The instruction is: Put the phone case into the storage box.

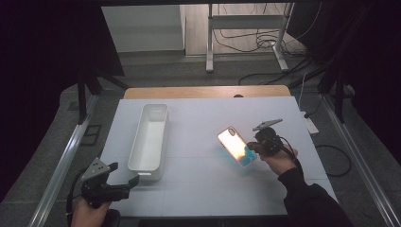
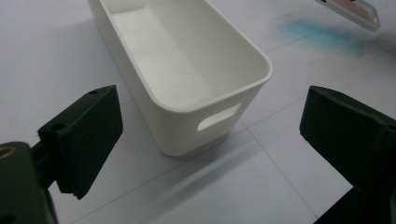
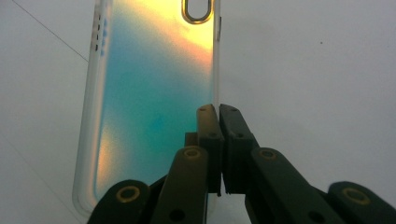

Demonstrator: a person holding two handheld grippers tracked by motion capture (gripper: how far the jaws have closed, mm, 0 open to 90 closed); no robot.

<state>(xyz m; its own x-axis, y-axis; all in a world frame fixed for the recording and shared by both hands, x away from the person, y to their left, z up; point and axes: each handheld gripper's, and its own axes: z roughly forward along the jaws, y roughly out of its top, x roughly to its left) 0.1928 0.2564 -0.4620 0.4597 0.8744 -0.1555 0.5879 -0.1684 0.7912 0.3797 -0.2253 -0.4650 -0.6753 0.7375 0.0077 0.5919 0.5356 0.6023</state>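
Note:
A translucent phone case (image 1: 235, 145), iridescent orange and blue, hangs tilted just above the white table at the right. My right gripper (image 1: 253, 148) is shut on its long edge. In the right gripper view the two jaws (image 3: 218, 113) pinch the case's (image 3: 154, 88) right rim, with the camera cut-out at the top. My left gripper (image 1: 124, 173) stands open near the front left, its jaws (image 2: 212, 133) spread wide before the near end of a long white bin (image 2: 261, 65), with nothing between them. One corner of the case (image 2: 357, 11) shows beyond the bin.
The empty white bin (image 1: 165, 137) lies lengthwise on the left half of the white table top (image 1: 208, 189). A wooden strip (image 1: 203, 91) runs along the far edge. Metal rails (image 1: 61, 165) flank both sides. Cables and a stand sit on the floor beyond.

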